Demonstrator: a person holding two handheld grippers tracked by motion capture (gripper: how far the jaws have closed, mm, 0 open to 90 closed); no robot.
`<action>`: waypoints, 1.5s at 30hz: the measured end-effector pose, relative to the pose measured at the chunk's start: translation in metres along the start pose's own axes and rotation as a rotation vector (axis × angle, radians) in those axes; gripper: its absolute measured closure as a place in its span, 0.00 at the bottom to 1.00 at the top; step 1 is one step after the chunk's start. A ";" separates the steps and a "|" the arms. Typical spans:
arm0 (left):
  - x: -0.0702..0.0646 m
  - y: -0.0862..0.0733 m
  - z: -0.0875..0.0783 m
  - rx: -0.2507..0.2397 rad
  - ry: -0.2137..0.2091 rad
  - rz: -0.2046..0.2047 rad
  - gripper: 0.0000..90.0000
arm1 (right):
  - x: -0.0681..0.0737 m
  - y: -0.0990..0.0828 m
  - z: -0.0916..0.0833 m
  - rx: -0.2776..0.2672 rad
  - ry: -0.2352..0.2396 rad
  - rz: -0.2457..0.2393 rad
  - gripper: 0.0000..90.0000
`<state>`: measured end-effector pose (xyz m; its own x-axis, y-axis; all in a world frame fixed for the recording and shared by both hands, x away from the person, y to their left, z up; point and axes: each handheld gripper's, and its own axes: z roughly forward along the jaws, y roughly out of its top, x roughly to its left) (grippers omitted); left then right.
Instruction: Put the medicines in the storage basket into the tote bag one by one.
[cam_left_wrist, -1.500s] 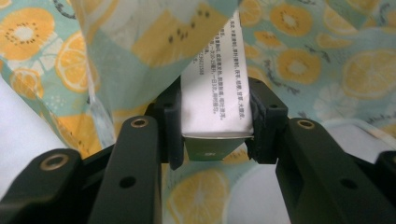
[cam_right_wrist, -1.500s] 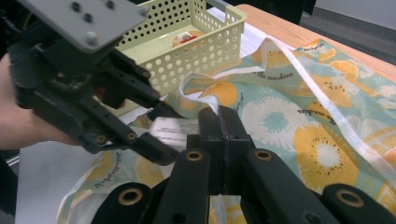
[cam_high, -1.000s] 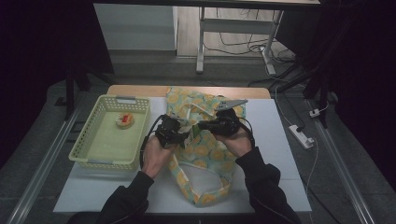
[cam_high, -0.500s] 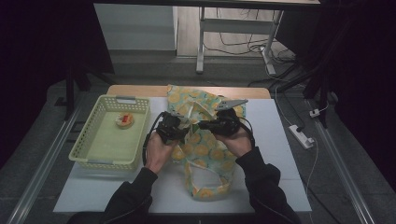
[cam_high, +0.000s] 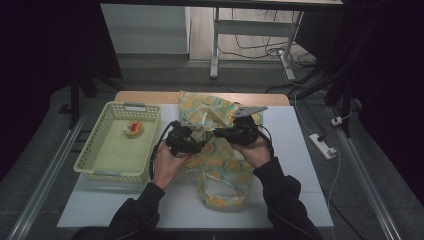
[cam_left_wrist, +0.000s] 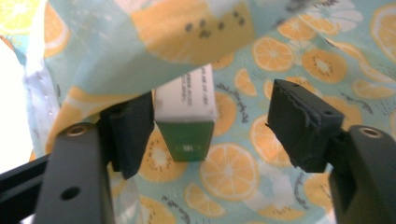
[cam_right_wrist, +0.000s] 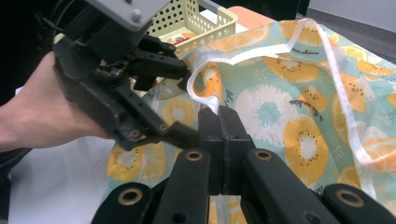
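Left gripper view shows the fruit-print bag spread ahead of my left gripper, whose jaws have just been opening around the small green-ended box, while my right gripper is clamped on the bag's white handle.

Dim room, grey floor, white table, desk legs, trailing cables, power strip.
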<state>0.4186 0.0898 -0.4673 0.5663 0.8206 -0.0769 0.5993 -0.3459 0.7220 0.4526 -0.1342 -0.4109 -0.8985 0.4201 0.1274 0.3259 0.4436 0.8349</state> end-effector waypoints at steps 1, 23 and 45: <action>-0.001 -0.001 -0.002 -0.001 -0.009 0.004 0.32 | 0.000 0.000 0.000 0.000 -0.001 0.000 1.00; -0.010 -0.028 -0.057 -0.021 -0.156 0.052 0.13 | 0.000 0.000 0.000 0.005 -0.001 0.000 1.00; 0.049 -0.049 -0.094 -0.031 -0.099 -0.008 0.00 | -0.001 -0.001 0.000 0.005 0.001 0.004 1.00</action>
<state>0.3638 0.1897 -0.4416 0.6154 0.7740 -0.1489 0.5872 -0.3241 0.7417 0.4530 -0.1345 -0.4116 -0.8974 0.4212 0.1314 0.3309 0.4455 0.8319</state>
